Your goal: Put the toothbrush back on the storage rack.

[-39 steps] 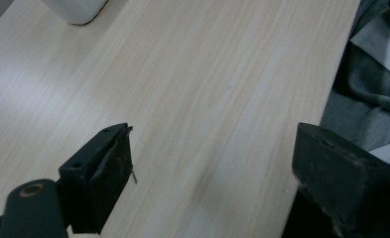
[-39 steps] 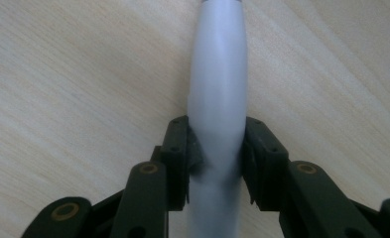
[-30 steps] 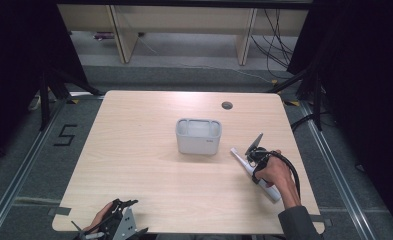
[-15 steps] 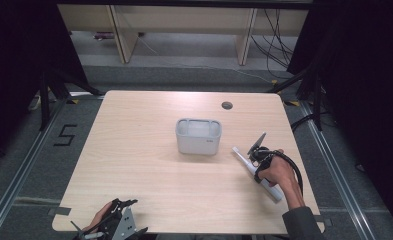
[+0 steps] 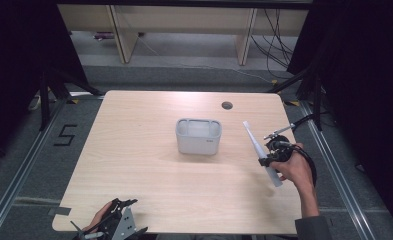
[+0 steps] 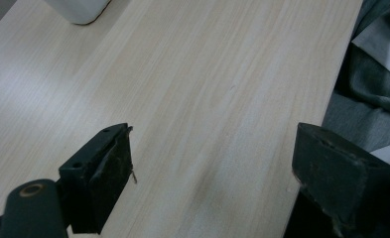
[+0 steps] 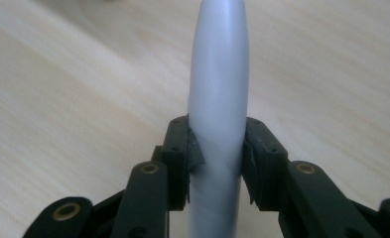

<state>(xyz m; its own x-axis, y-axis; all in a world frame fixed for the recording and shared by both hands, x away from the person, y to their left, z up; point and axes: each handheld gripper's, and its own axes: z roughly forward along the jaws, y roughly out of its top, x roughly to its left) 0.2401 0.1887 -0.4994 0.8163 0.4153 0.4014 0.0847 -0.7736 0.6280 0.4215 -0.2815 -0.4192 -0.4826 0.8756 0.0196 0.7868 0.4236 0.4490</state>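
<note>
I'm clamping the right gripper (image 5: 267, 159) on a slim, pale grey toothbrush (image 5: 260, 151), tilting it above the table right of the grey box (image 5: 198, 136). My left gripper (image 6: 212, 173) is resting released, well nearer than the box.

Blk gripper (image 7: 216, 148) – brass screws, blk cable, grey sleeve (image 5: 314, 227)

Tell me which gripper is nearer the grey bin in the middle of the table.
Right. The right gripper, clamped on a long white tool, sits just right of the grey bin; the left gripper rests at the table's near edge.
</note>
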